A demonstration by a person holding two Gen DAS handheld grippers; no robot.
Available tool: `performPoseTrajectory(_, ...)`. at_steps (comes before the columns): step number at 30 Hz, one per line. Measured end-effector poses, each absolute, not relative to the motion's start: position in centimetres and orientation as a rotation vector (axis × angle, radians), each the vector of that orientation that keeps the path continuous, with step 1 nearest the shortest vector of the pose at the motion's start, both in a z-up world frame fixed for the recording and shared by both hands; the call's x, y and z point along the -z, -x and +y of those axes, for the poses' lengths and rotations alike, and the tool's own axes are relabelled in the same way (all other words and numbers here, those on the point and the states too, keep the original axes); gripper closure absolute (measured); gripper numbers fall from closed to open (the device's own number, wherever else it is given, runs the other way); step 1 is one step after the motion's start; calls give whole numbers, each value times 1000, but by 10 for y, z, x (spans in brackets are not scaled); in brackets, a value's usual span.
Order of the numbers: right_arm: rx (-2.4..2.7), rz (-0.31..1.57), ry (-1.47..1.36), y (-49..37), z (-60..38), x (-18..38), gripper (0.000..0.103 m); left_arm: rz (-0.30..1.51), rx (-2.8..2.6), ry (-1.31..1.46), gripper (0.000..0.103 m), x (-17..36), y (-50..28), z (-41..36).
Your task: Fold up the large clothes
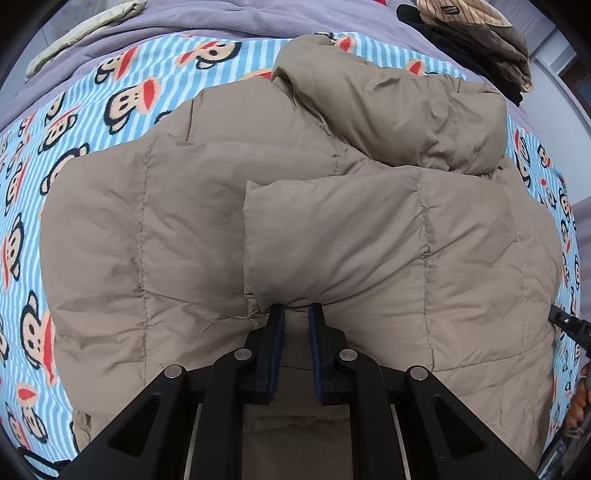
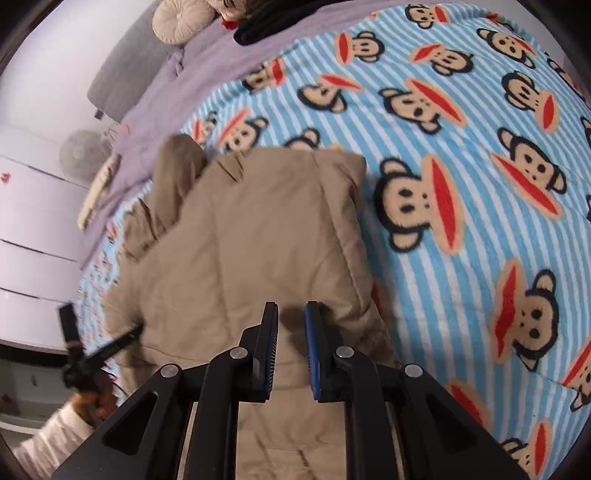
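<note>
In the left wrist view, a beige padded jacket is seen lying on a blanket with blue and white stripes and monkey faces. The jacket is quilted in wide panels with stitched seams, and the cloth is wrinkled. One padded part is folded over the middle of the jacket, and a puffy part, perhaps the hood, is bunched at its far side. A grey sheet is seen beyond the blanket, and a pile of dark clothes lies at the far right of the jacket. The left gripper is closed narrowly, and a fold of the jacket is pinched between its pads.

In the right wrist view, the jacket is seen on the same blanket, with its near part lifted towards the camera and slightly blurred. The right gripper is closed to a narrow gap, and the jacket cloth runs up between its fingers, so the jacket appears to be held. To the left of the jacket, a hand in a light sleeve is seen holding the other gripper.
</note>
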State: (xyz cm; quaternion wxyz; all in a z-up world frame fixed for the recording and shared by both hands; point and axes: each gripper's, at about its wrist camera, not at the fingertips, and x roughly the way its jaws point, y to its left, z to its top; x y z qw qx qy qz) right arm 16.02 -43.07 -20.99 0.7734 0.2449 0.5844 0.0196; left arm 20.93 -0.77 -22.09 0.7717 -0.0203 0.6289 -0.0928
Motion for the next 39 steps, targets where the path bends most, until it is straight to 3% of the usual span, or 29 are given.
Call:
performPoseTrajectory(4, -5, 1250, -554, -154, -430, 237, 99, 1352, 217, 27, 88, 220, -207, -8)
performPoseTrajectory(14, 93, 1262, -468, -153, -432, 210, 99, 1347, 62, 43, 88, 194, -201, 43)
performPoseTrajectory(18, 111, 1263, -472, -145, -433, 195, 94, 1337, 58, 20, 88, 175, -184, 49)
performPoseTrajectory(30, 53, 1336, -544, -87, -415, 170, 94, 1316, 113, -37, 88, 125, -99, 15)
performPoseTrajectory(32, 43, 1343, -547, -78, -411, 167, 90, 1314, 115, -26, 88, 119, -87, 12)
performPoseTrajectory(33, 39, 1344, -545, -74, -411, 164, 83, 1312, 113, -21, 88, 116, -81, 11)
performPoseTrajectory(36, 34, 1327, -545, -61, -410, 154, 46, 1313, 91, -28, 88, 111, -68, 8)
performPoseTrajectory(39, 15, 1317, -532, -55, -409, 145, 45, 1334, 72, -5, 88, 109, -58, 8)
